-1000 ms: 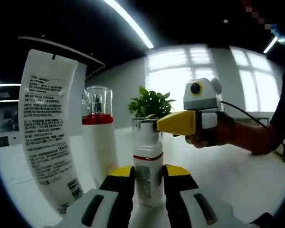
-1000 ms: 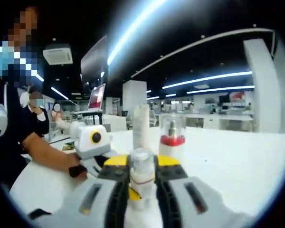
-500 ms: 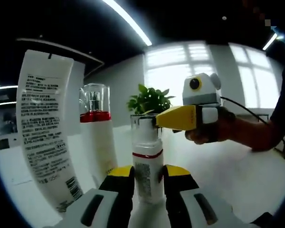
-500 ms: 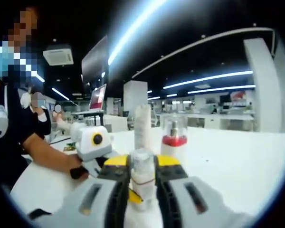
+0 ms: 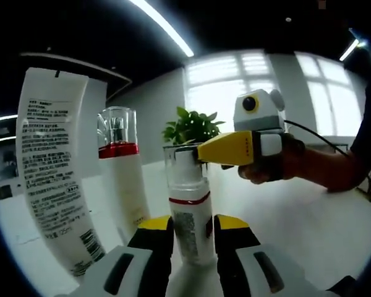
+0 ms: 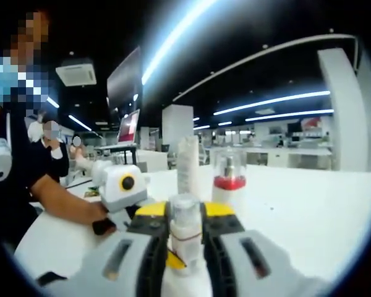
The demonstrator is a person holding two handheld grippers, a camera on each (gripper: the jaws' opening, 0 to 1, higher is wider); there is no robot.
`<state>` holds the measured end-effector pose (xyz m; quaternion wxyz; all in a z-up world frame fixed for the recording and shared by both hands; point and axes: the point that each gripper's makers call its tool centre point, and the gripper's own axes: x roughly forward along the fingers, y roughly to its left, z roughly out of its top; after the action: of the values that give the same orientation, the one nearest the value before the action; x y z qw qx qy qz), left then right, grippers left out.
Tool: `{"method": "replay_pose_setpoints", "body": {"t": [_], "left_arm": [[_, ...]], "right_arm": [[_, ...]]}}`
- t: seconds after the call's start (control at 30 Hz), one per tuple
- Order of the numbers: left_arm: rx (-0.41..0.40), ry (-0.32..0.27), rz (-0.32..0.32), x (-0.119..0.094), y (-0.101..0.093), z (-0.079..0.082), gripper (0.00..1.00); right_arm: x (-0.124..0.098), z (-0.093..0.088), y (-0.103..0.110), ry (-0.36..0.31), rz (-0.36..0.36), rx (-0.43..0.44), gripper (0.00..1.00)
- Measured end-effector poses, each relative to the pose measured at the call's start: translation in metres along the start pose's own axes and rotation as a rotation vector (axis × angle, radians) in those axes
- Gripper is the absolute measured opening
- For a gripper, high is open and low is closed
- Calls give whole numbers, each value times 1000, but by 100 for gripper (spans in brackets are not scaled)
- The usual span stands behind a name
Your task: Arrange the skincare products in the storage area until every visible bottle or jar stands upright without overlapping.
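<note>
I pinch the small bottle (image 5: 187,210) with both claws, left (image 5: 191,232) low, right (image 6: 185,223) at twelve o'clock, steadying it upright on the desk (image 5: 309,216).

My right gripper (image 6: 185,230) clamped on clear cap of small white bottle (image 6: 185,224), bottle upright between yellow-tipped jaws. Left gripper (image 6: 125,193) low at left, jaws at same bottle's lower body; can't tell its grip. Beyond: white tube (image 6: 187,166) standing on end, red-collared pump bottle (image 6: 228,180) just beside it, both upright on white surface (image 6: 297,210)
</note>
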<state>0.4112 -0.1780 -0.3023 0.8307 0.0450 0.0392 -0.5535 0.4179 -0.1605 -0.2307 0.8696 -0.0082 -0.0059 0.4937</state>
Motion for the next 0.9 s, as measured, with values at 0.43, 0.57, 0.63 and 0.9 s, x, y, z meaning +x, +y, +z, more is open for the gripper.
{"method": "replay_pose_setpoints", "body": {"t": [0.43,0.57,0.63,0.9], "left_arm": [[21,10,8,3,2,-2,25],[23,12,10,3,2,-2,25],[24,14,10,4,2,-3,25],[26,15,4,4,1,-2,26]], "right_arm": [[0,0,0,0,-2,-13,18],[1,-1,0,0,-2,-10,19],[1,-1,1,3,1,-9,20],[3,-2,2,10,6,-10,23]]}}
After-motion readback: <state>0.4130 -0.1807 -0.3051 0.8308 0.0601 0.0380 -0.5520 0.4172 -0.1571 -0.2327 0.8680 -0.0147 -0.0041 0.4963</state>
